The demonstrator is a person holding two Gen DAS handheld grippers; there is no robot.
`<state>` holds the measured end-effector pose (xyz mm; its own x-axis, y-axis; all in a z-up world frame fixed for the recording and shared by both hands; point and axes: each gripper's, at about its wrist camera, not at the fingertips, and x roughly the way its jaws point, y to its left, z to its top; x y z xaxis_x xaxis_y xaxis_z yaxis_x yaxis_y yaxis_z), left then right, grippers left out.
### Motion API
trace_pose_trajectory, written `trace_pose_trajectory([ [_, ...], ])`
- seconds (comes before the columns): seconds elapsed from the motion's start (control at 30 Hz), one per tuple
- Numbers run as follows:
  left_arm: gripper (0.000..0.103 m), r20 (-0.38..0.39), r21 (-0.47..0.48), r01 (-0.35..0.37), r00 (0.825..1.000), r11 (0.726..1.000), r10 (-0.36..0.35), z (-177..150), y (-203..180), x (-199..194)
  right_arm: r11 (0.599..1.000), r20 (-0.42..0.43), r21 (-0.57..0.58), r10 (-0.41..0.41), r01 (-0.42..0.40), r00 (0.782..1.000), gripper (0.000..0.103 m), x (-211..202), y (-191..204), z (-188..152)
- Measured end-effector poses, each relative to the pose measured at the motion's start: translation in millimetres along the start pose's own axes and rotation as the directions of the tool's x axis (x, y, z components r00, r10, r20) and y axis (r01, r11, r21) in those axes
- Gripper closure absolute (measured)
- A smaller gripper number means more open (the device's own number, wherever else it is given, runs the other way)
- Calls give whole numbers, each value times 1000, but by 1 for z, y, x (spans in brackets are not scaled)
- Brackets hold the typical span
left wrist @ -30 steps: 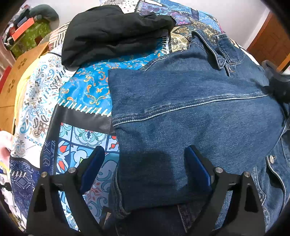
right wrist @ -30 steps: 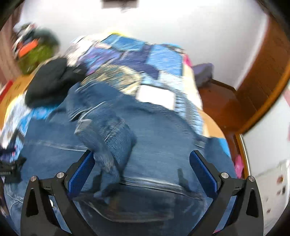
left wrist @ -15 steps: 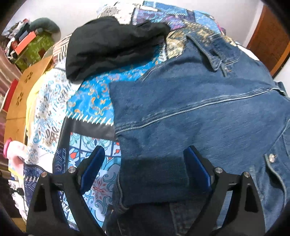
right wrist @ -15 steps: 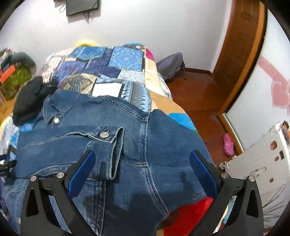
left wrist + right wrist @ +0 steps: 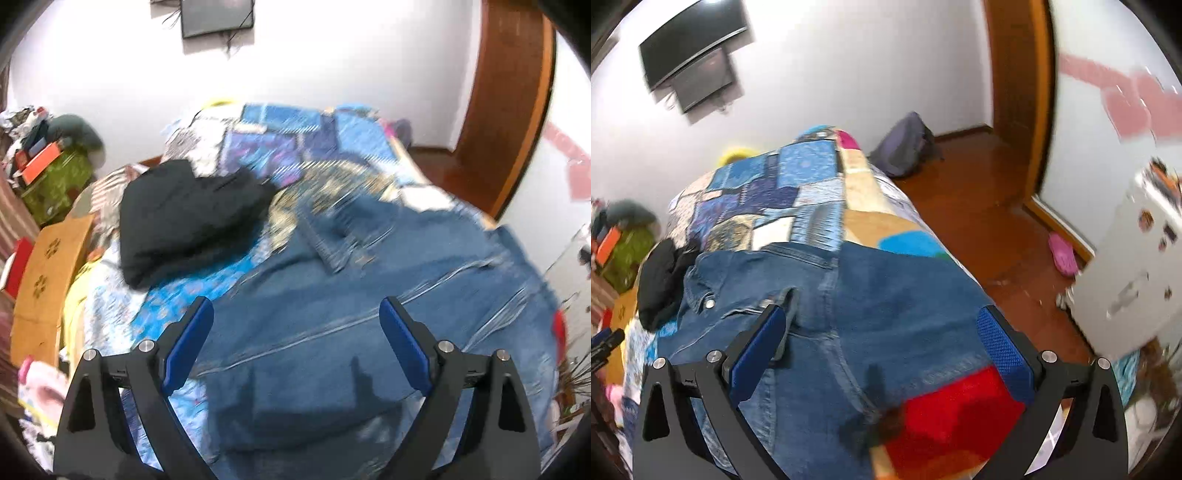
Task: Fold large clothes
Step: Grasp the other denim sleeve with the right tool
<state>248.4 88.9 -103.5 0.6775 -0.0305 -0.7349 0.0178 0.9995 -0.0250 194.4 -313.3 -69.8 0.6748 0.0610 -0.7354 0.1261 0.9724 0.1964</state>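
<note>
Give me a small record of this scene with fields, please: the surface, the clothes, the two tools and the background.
surface: bed with patchwork quilt
main garment: denim jacket, spread on the quilt, a sleeve folded across it
other garment: black garment, bundled on the quilt beyond the jacket
left tool: open, above the jacket, holding nothing
right tool: open, above the jacket, holding nothing
background: screen on the wall, backpack on the floor, pink slipper on the floor
image quality: left wrist view is blurred
</note>
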Motion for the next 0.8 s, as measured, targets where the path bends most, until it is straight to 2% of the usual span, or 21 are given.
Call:
trace_pose_trajectory([
  [0.2,12,13,18,92,996,996,-92,12,-36,5,986,-70,160,52,-40,996,2,9,-49,-14],
  [0.3,12,-4,18,114,993,993,-114,12,-47,13,967,-106,246,87,-59,991,14,21,-70,-20],
  [0.4,12,-20,9,128,992,992,-127,10,-53,19,928,-150,358,171,-108,974,24,40,-89,-27],
  [0.47,12,-30,-4,133,991,991,-133,9,-54,21,900,-171,416,216,-128,961,35,51,-97,-32],
  [0.6,12,-50,-34,128,990,991,-130,5,-49,25,827,-193,534,323,-177,927,42,74,-115,-39],
  [0.7,12,-63,-69,127,989,990,-131,1,-41,26,780,-169,594,361,-197,917,46,85,-125,-40],
  [0.8,12,-85,-96,133,986,986,-141,-3,-36,29,765,-175,620,352,-175,919,61,98,-130,-38],
])
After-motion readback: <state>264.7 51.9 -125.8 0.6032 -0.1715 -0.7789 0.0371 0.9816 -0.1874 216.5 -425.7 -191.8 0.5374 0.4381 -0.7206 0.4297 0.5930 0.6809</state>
